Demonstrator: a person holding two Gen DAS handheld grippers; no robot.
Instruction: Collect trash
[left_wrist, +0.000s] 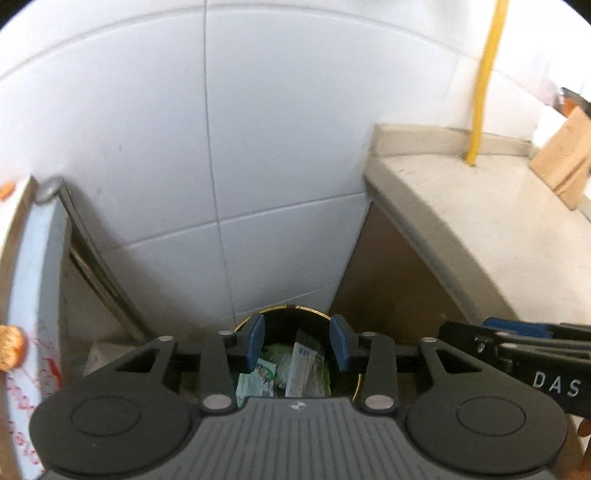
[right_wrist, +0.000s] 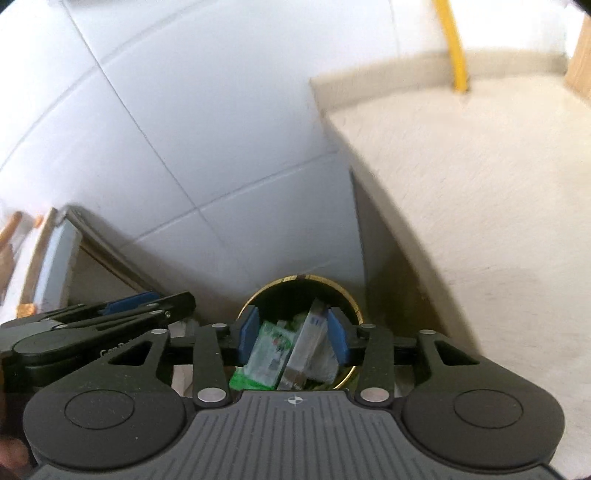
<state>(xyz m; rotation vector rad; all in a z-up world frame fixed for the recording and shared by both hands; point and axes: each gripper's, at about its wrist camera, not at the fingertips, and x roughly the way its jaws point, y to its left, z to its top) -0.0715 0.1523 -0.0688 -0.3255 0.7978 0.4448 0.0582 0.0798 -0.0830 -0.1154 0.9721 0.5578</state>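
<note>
A round dark trash bin with a gold rim (left_wrist: 295, 307) (right_wrist: 332, 282) stands on the floor against the tiled wall. Inside it lie a green-and-white wrapper (left_wrist: 258, 376) (right_wrist: 273, 347) and a white carton (left_wrist: 303, 365) (right_wrist: 314, 332) among other packaging. My left gripper (left_wrist: 297, 326) hangs above the bin's mouth, open, its blue pads apart with nothing between them. My right gripper (right_wrist: 291, 321) hangs over the same bin, open too and holding nothing. Each gripper shows side-on in the other's view: the right gripper (left_wrist: 454, 332) and the left gripper (right_wrist: 184, 299).
A beige stone counter (left_wrist: 480, 221) (right_wrist: 480, 184) juts out to the right of the bin, with a yellow pipe (left_wrist: 484, 74) and a brown cardboard piece (left_wrist: 565, 162) at its back. A white panel with red print (left_wrist: 33, 295) stands on the left. White wall tiles (left_wrist: 258, 147) rise behind.
</note>
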